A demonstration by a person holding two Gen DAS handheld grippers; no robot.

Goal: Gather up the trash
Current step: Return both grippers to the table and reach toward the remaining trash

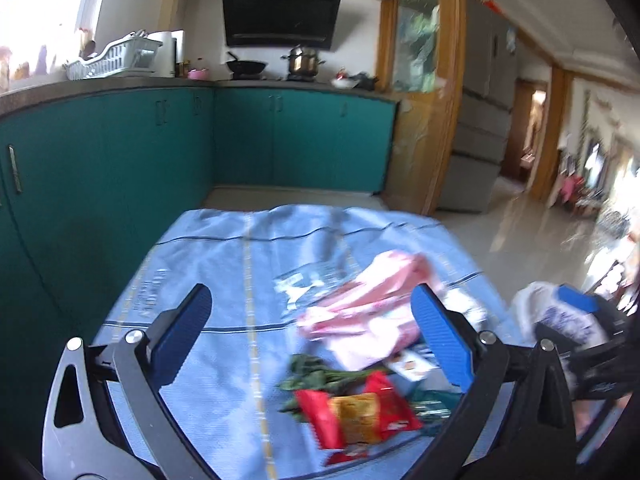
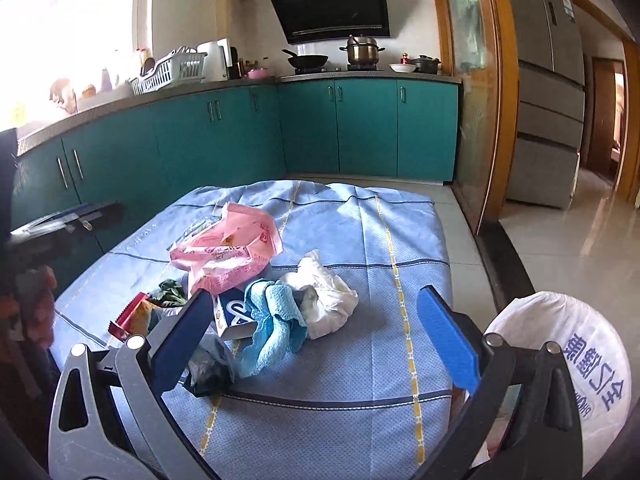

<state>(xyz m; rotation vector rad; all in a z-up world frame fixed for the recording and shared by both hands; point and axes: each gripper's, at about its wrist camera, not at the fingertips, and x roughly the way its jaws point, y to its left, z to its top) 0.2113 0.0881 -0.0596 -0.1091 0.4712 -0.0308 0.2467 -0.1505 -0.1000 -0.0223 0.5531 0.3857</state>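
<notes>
A heap of trash lies on a table under a blue cloth (image 2: 360, 240): a pink plastic bag (image 2: 232, 248), a white crumpled bag (image 2: 324, 296), a teal rag (image 2: 272, 320), a small white-blue box (image 2: 234, 316), a red snack wrapper (image 1: 356, 412), green leaves (image 1: 316, 376) and a dark bag (image 2: 208, 364). My left gripper (image 1: 312, 340) is open above the near left of the heap, wrapper and leaves between its fingers. My right gripper (image 2: 320, 332) is open over the near side of the heap. A white bin bag with blue print (image 2: 580, 360) hangs at the table's right.
Teal kitchen cabinets (image 2: 220, 136) run behind and left of the table, with a dish rack (image 2: 172, 68), wok (image 2: 308, 60) and pot (image 2: 362, 50) on the counter. A grey fridge (image 2: 548, 92) and wooden door frame (image 2: 492, 92) stand to the right. Tiled floor lies beyond.
</notes>
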